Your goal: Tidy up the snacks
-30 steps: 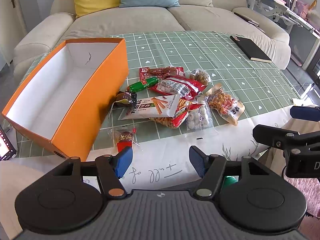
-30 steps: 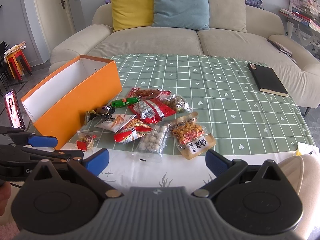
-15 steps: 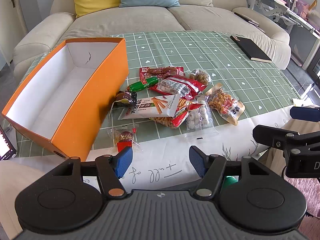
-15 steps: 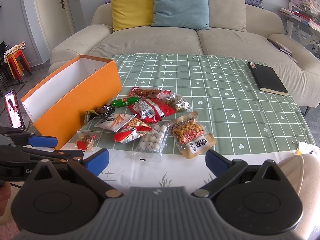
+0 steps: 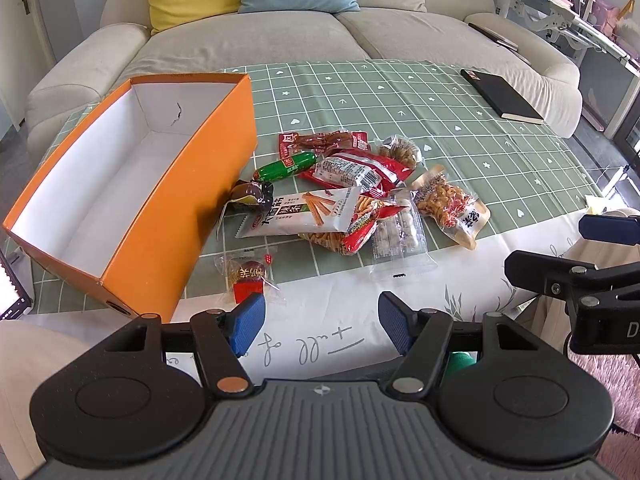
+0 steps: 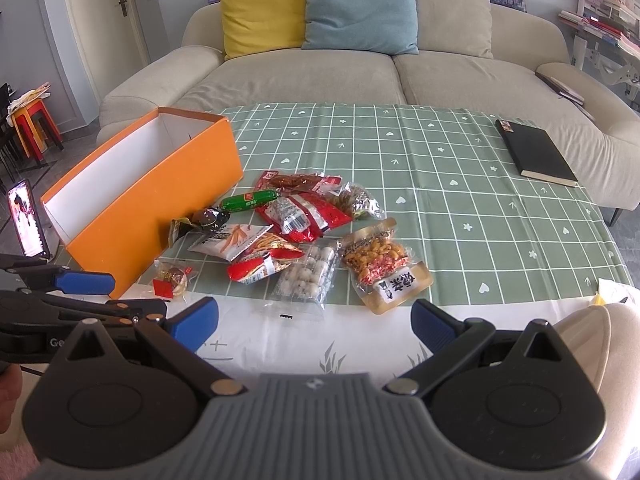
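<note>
An empty orange box stands on the left of the green checked tablecloth. Beside it lies a heap of snacks: a green sausage, a red packet, a white stick-snack packet, a clear pack of white balls, a nut bag and a small wrapped sweet. My left gripper is open and empty above the table's near edge. My right gripper is open and empty, just right of the left one.
A black notebook lies at the far right of the table. A beige sofa with yellow and blue cushions stands behind the table. A phone stands left of the box. A beige cap is at my right.
</note>
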Tool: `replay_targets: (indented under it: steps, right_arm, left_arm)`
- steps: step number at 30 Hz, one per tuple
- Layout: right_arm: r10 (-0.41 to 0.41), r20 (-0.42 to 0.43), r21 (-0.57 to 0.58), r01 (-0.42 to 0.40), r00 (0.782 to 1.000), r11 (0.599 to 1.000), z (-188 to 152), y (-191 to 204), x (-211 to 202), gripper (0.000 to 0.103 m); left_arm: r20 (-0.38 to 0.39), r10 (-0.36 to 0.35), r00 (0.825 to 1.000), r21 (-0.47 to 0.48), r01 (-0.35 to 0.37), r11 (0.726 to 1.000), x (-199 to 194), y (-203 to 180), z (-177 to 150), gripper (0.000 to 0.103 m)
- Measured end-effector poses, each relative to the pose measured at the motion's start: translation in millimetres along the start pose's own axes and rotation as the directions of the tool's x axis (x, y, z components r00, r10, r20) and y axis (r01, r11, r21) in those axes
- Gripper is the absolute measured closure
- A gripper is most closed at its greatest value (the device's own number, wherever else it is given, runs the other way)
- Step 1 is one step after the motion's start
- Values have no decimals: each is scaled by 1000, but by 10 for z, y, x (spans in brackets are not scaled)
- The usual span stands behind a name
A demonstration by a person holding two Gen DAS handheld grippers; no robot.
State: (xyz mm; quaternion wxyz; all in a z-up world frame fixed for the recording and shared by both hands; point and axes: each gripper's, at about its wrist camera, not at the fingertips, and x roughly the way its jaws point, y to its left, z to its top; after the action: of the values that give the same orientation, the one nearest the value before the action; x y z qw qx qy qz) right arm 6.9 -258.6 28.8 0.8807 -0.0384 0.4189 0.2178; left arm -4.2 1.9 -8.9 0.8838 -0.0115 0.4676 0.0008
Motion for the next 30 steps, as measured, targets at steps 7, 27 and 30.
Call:
replay_targets:
  steps: [7,27,30]
  right_arm:
    - [3,-15,12,-3,1000,1000,10,-19,4,4]
    - [9,-50,31,-8,999,999,101,-158,211,4]
    - [-51,-12,-22,50,999,998,121,-172,276,4]
  left_arm:
    - [-1,0,1000,-2,0,1000,0,-4,-7,27]
    - [26,-40,999,-10,40,999,18,115,33,37]
    - [33,-61,998,0,61,998,71,160,24,44]
